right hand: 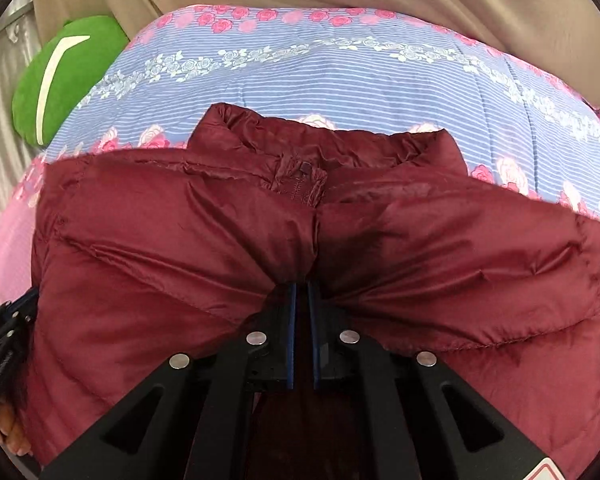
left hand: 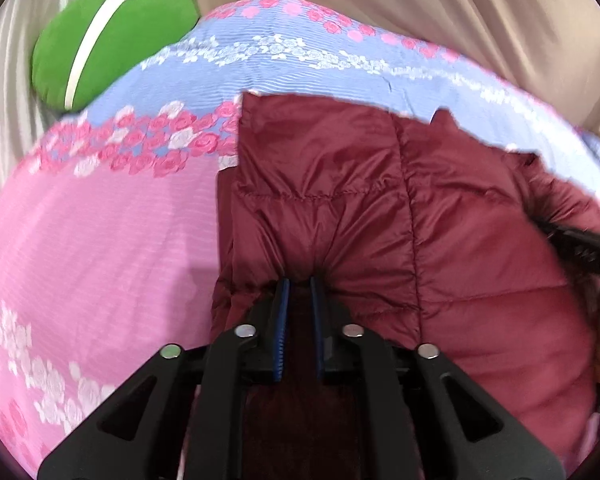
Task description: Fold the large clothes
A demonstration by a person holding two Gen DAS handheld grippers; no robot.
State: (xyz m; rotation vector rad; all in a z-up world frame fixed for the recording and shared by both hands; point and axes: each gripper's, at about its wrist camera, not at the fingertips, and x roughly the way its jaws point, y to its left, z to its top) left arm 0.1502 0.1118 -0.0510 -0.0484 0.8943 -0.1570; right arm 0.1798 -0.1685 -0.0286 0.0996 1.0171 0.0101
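Nearest in the left wrist view, the left gripper (left hand: 300, 280) has its blue-padded jaws pinched on a gathered fold of the maroon puffer jacket (left hand: 380, 200), the fabric puckering toward the fingertips. In the right wrist view the right gripper (right hand: 302, 284) is likewise clamped on a bunch of the same jacket (right hand: 180, 240), with creases radiating from the narrow gap between its pads.

The jacket lies spread on a bed, over a floral bedsheet (left hand: 100, 232) that is pink in the near part and blue with thin white stripes farther off (bands of pink and white roses run across it). From the right wrist the jacket's collar (right hand: 324, 136) stands up at its far edge, with a zipper pull just below the middle of it. At the right edge of the left wrist view a dark, blurred piece of the other gripper lies against the jacket.

Beyond the sheet, at the far left corner, a green cushion (left hand: 112, 40) with a white stripe rests against the edge of the bed. Behind everything hangs a beige curtain (left hand: 420, 8) in loose folds.
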